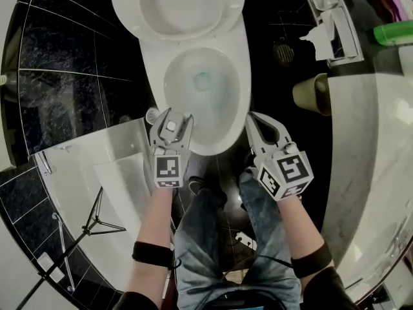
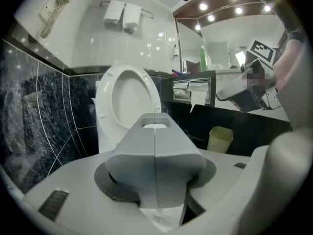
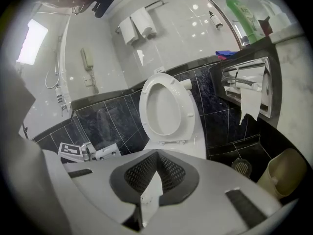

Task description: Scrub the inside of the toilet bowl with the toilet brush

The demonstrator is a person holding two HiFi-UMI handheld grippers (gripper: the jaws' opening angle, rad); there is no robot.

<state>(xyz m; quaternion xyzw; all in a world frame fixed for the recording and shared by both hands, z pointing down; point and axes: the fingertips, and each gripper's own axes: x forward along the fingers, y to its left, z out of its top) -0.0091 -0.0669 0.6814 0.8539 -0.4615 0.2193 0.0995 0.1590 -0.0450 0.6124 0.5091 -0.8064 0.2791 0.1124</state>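
The white toilet (image 1: 222, 118) stands with seat and lid (image 1: 177, 5) up; blue-tinted water (image 1: 203, 79) lies in the bowl. My left gripper (image 1: 179, 117) is over the bowl's near-left rim, shut on a short white piece, the toilet brush's handle (image 1: 171, 126). In the left gripper view that handle (image 2: 155, 127) sits in the notch at the closed grey jaws of the left gripper (image 2: 155, 119). The brush head is hidden. My right gripper (image 1: 253, 119) hovers by the bowl's near-right rim, shut and empty. The right gripper view shows the right gripper (image 3: 156, 153) aimed at the toilet (image 3: 166, 106).
A small round white holder (image 1: 152, 115) sits by the toilet's left side. A beige bin (image 1: 313, 93), a floor drain (image 1: 282, 51) and a paper dispenser (image 1: 329, 24) are at the right. A stone counter (image 1: 374, 147) runs alongside, and a tripod (image 1: 97, 221) stands at the lower left.
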